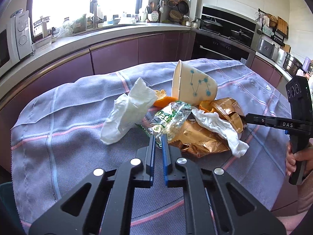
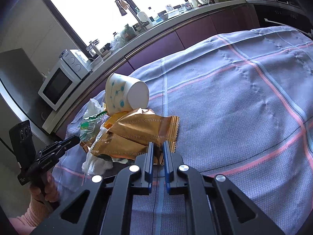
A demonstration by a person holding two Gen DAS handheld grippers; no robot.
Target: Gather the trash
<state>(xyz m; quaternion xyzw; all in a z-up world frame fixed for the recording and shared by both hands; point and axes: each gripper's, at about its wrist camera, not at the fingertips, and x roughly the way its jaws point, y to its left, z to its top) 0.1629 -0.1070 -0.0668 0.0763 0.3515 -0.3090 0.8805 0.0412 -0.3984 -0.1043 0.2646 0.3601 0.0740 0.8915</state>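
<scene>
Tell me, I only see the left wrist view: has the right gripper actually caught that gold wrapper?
Observer: Yes, the right wrist view shows the right gripper with its jaws shut on the gold wrapper's crimped edge.
Operator: Which way does the paper cup's base face?
Observer: The paper cup lies on its side, flat base toward that camera, apparently leaning on the wrapper.
Operator: And my green wrapper?
Observer: The green wrapper shows its barcode there, beside the left gripper's tip.

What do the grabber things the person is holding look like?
Each hand-held gripper is black. The left hand-held gripper and right hand-held gripper have two straight fingers with blue pads, plus round silver bolts on the linkage arms. White letters are printed on the side of each. A pink sleeve covers the left wrist.
</scene>
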